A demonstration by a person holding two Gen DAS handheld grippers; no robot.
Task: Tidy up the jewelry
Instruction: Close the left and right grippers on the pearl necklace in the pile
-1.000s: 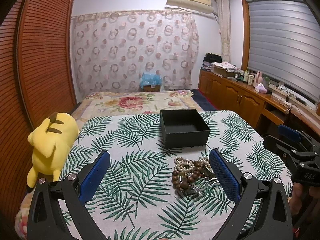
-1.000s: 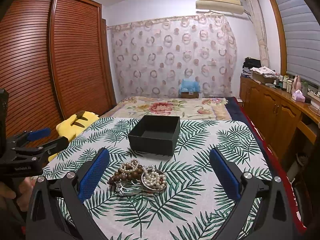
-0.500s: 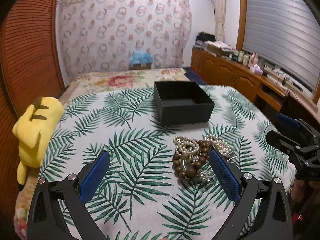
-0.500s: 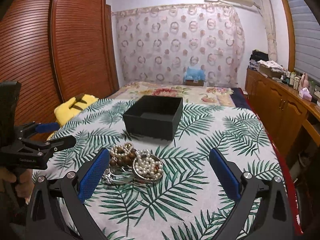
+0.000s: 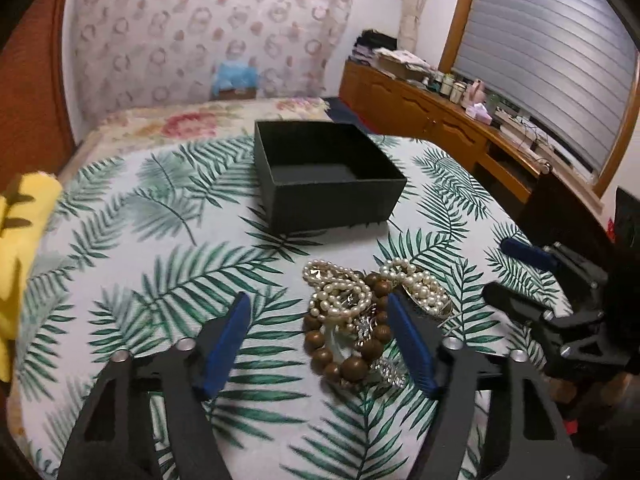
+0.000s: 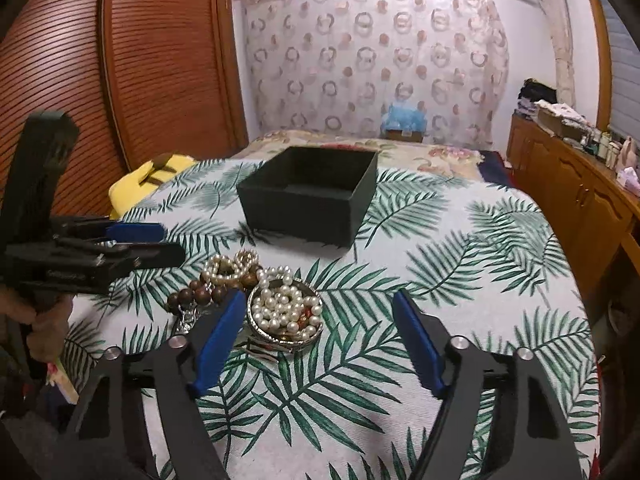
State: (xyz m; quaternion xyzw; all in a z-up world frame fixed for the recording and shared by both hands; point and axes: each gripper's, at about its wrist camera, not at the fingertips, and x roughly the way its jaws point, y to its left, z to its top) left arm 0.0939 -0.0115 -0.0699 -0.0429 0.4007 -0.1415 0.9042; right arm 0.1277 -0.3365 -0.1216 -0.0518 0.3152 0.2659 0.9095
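Black left gripper (image 5: 320,344), blue pads, silver screws

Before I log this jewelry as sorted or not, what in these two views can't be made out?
- Jewelry pile, left wrist view: the left gripper's right finger covers part; piece count unclear.
- Silver pieces, right wrist view: partly behind the right gripper's left finger.
- Black box, right wrist view: near wall hides most of its floor.
- Yellow plush, left wrist view: blurred, cut by the edge.
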